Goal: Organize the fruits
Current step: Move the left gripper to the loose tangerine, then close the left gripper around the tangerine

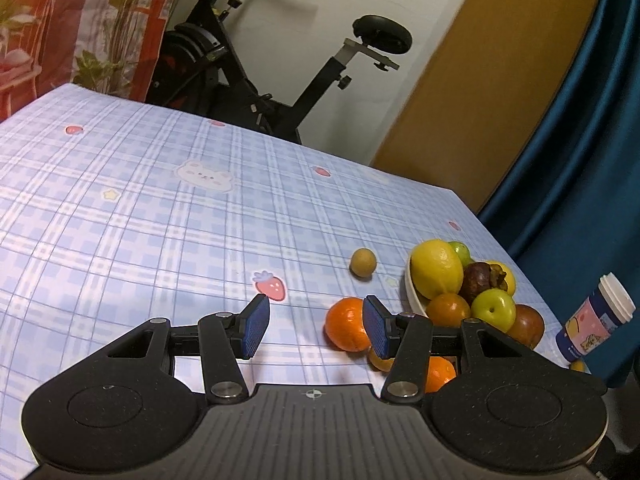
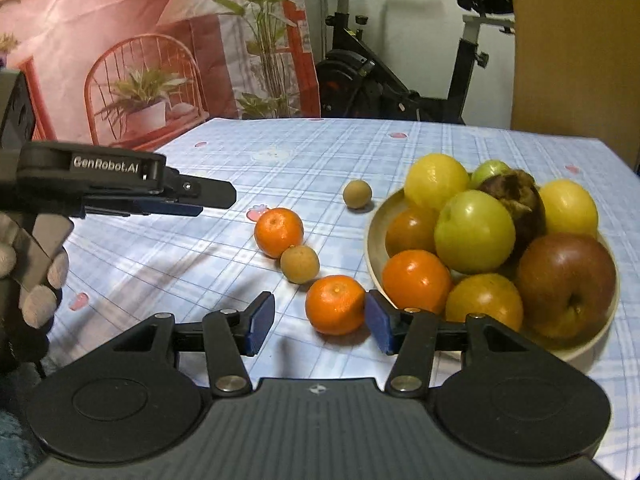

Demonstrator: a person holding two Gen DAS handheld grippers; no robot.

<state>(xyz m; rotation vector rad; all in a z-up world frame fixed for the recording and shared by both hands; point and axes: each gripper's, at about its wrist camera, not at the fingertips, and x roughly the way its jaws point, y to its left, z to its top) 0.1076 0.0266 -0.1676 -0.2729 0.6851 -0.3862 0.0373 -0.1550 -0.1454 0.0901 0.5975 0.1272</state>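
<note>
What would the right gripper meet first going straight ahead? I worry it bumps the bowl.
Probably the nearest orange, lying just ahead of the open right gripper; the bowl sits off to the right.

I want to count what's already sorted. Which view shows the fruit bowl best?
The right wrist view: the bowl shows its rim and the whole heap of fruit. In the left wrist view the bowl sits at the right, its near part hidden behind the left tongs.

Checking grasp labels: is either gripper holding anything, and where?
Nothing is held: the left gripper and right gripper are open, the nearest round orange tangerine ungripped.
</note>
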